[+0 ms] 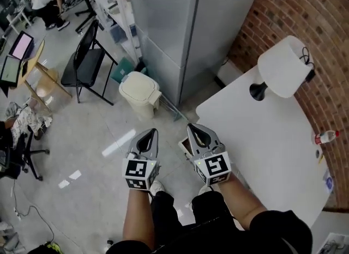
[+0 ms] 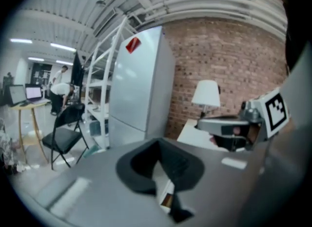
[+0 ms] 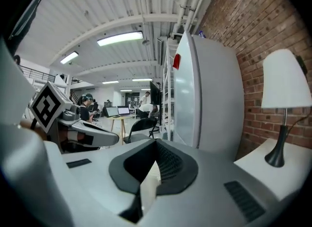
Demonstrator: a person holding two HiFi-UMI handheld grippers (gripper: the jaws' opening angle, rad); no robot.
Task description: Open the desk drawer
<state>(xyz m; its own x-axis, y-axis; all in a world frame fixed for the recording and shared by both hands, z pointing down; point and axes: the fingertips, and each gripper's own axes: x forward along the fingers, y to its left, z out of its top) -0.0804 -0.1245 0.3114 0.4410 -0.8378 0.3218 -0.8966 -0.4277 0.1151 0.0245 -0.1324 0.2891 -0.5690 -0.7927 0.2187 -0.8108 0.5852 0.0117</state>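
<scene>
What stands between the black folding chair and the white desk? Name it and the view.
A cream lidded bin, a teal item beside it, stands on the floor between the folding chair and the desk; head view.

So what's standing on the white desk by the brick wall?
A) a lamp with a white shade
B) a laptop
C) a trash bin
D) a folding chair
A: a lamp with a white shade stands on the white desk, close to the brick wall.
</scene>
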